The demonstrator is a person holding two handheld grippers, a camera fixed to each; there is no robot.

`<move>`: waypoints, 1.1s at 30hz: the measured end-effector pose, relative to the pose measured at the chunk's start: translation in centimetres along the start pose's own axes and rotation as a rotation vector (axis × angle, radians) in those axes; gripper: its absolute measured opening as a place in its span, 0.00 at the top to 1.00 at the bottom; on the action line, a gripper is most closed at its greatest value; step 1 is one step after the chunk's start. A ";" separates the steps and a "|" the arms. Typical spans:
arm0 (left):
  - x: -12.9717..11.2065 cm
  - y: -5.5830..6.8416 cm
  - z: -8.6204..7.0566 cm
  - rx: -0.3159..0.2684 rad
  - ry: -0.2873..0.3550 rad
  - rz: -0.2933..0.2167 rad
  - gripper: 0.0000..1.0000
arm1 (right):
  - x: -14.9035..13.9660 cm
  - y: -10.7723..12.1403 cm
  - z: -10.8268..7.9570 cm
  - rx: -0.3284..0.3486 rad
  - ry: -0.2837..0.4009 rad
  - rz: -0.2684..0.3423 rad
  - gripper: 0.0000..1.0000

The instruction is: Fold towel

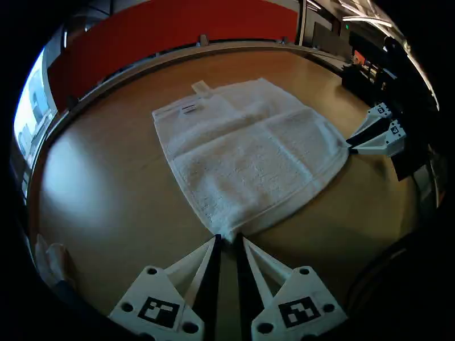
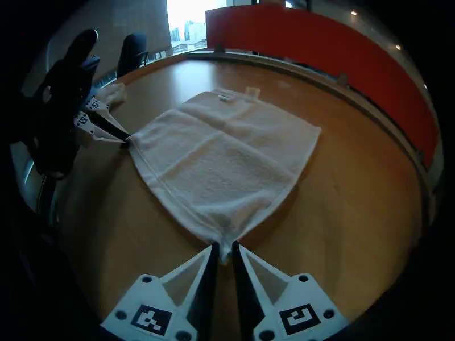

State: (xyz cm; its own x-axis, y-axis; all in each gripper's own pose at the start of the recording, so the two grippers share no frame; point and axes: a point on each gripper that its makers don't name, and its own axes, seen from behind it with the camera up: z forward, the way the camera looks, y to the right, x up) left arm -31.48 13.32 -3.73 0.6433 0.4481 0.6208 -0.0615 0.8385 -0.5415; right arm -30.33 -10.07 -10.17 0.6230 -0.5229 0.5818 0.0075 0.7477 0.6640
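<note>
A white towel (image 1: pixel 250 150) lies spread flat on the wooden table (image 1: pixel 108 187), with a label tag at its far edge. My left gripper (image 1: pixel 228 238) is shut on the towel's near corner. In the left gripper view my right gripper (image 1: pixel 350 146) pinches the corner at the right side. The right gripper view has the same towel (image 2: pixel 224 153) with my right gripper (image 2: pixel 224 248) shut on its nearest corner, while the left gripper (image 2: pixel 126 138) holds the corner at the left.
The table's curved far edge (image 1: pixel 187 51) runs below an orange wall panel (image 1: pixel 170 25). A window (image 2: pixel 190 17) and dark chairs (image 2: pixel 133 48) stand beyond the table. A crumpled white cloth (image 2: pixel 111 94) lies near the left gripper.
</note>
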 end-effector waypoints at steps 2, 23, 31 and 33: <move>0.0 0.0 0.0 0.001 -0.003 -0.012 0.79 | 0.2 -0.1 0.0 -0.001 0.007 0.001 0.86; 0.1 0.8 -0.9 -0.002 -0.006 -0.049 0.88 | 0.9 -0.3 -1.3 -0.005 0.031 0.016 0.89; 0.6 1.2 -2.7 -0.006 -0.010 -0.087 0.88 | 2.5 -0.8 -2.9 0.002 0.062 0.018 0.89; 0.7 1.4 -3.3 -0.011 -0.011 -0.101 0.88 | 2.9 -0.9 -3.4 0.004 0.070 0.019 0.89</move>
State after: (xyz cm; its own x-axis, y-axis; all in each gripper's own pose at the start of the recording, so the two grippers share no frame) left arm -28.57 13.75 -5.90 0.6375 0.3651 0.6785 0.0114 0.8760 -0.4821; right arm -25.83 -10.87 -10.67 0.6760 -0.4784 0.5604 -0.0080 0.7558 0.6548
